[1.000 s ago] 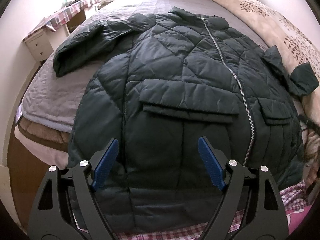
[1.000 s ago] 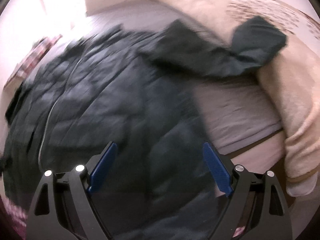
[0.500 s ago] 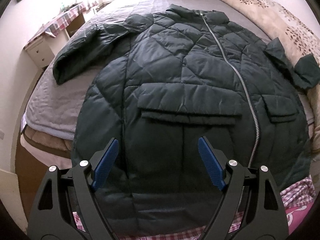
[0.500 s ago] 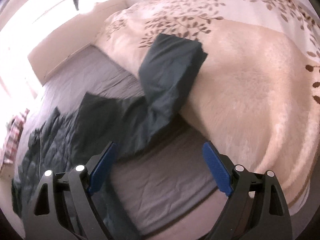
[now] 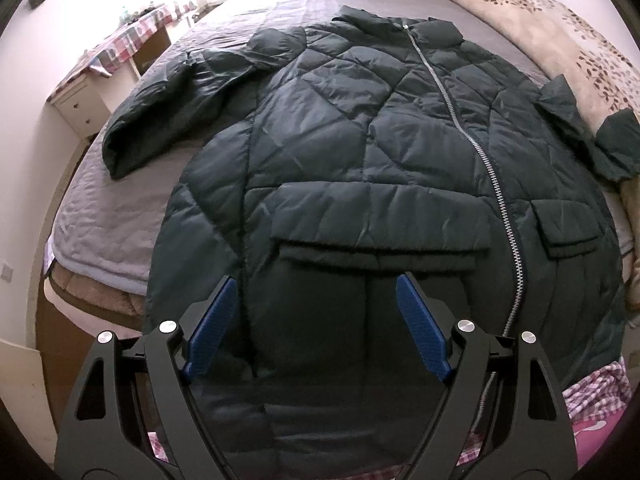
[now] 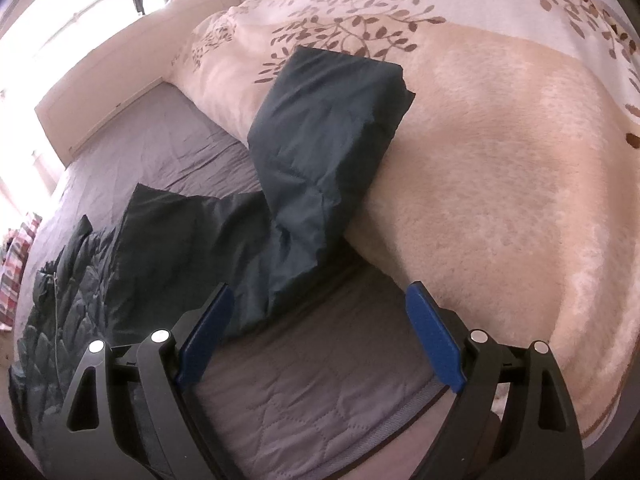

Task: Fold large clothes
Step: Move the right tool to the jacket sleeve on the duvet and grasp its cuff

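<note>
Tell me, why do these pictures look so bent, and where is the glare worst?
Left wrist view: the fisheye lens bulges the jacket and darkens the corners; the window glare washes out the upper left. Right wrist view: same curving, sharp now, with the top-left window blown white beside the blanket.

From my seat at the controls I count one dark quilted jacket (image 5: 360, 152) with two sleeves, the one on the left (image 5: 160, 108) and the one on the right (image 6: 320, 152), two flap pockets (image 5: 380, 216) and one zipper (image 5: 496, 184). There is one grey bedspread (image 5: 108, 216), one cream leaf-print blanket (image 6: 500, 160) and one white bedside cabinet (image 5: 80, 108). I have two grippers, the left gripper (image 5: 316, 328) and the right gripper (image 6: 320, 336), each with two blue pads (image 5: 212, 328).
</note>
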Available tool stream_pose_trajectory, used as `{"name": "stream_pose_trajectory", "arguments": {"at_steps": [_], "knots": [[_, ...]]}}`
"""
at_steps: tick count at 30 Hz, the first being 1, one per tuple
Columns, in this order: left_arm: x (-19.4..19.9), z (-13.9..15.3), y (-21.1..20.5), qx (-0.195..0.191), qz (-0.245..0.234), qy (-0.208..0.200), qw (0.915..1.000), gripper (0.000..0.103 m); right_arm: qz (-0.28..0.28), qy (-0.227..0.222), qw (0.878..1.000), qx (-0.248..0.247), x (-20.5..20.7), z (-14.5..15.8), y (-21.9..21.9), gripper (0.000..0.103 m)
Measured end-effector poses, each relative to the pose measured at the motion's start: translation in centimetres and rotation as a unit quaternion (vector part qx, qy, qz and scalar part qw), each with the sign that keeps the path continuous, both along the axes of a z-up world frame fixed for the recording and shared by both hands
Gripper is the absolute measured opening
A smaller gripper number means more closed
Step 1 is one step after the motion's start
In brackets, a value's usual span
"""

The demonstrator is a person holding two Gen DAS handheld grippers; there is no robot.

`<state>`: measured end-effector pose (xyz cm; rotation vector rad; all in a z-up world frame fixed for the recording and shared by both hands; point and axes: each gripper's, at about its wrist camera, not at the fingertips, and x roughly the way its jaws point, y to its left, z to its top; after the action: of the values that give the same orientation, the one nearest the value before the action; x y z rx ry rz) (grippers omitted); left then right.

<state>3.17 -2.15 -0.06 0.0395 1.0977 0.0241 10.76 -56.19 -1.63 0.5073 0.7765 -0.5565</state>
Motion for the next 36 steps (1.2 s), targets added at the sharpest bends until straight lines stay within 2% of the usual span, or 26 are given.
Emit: {"name": "stream_pose_trajectory", "arguments": {"at_steps": [8,16,36], "knots": [[-0.6,0.5,-0.7,-0.006,-0.010,-0.012,0.9999,0.081,0.041,0.010,0.998,-0.043,-0.4,1.1,3.6,0.085],[-1.5,1.1,0.1,-0.010,0.000,-0.021,0.9997,0.081,0.063,0.012,0.995,-0.082,-0.4,2.3,5.5,0.085],[-1.6,1.0,-0.3,0.001,-0.005,-0.013,0.9999,0.081,0.048,0.021,0.996,-0.072,0.2,1.2,3.7,0.085]]}}
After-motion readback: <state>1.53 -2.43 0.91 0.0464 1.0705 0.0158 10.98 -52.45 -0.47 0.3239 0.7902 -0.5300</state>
